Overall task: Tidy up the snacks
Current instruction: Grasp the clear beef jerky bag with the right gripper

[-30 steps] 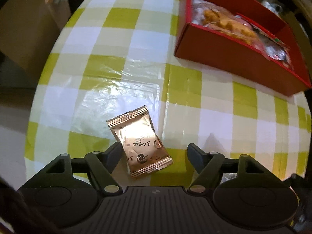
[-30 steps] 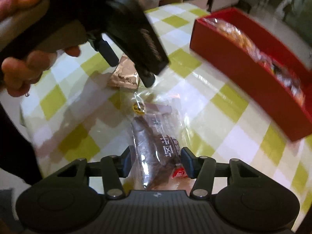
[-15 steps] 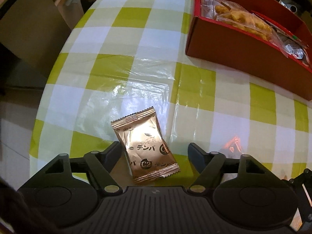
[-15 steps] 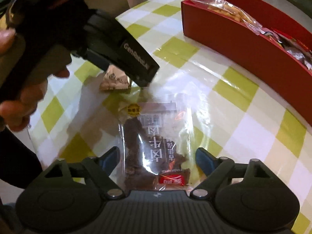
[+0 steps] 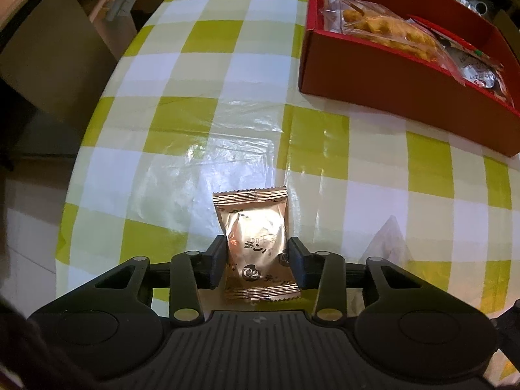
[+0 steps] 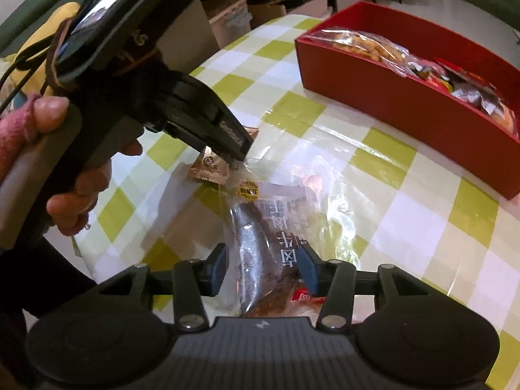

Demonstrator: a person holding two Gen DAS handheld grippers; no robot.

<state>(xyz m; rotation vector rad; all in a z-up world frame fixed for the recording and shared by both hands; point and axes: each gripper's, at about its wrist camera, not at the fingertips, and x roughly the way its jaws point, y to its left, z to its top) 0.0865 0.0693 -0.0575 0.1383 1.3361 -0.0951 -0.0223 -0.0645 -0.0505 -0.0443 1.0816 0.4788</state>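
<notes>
Left wrist view looked steeply down on a table (image 5: 227, 65) covered in a glossy green-and-white checked cloth. At the lower centre of the frame, the left gripper (image 5: 256, 256) had its jaws pressed onto the two sides of a small gold foil snack packet (image 5: 255, 230), pinching it; the packet's crimped far end pointed toward the middle of the frame. In the upper right of the frame sat an open red box (image 5: 373, 74), well apart from the packet. Inside it lay a clear bag of golden-orange fried snacks (image 5: 390, 29) along the near wall, with a few smaller wrapped items (image 5: 477, 71) at its right end; their kind was too small to tell.

Right wrist view showed the right gripper (image 6: 263, 266) at the lower centre, its jaws closing on a clear plastic bag of dark brown snack pieces (image 6: 260, 237) that bore printed characters and a round yellow sticker. Both pads touched the bag's sides. In the left half of the frame, a hand (image 6: 74, 188) gripped the handle of the left gripper (image 6: 234, 159), whose tip met the gold packet (image 6: 208, 169) on the table (image 6: 406, 214), just beside the far end of the clear bag. The red box (image 6: 406, 97) stood in the upper right, holding the orange snack bag (image 6: 360, 45) and several mixed wrappers (image 6: 461, 87).
</notes>
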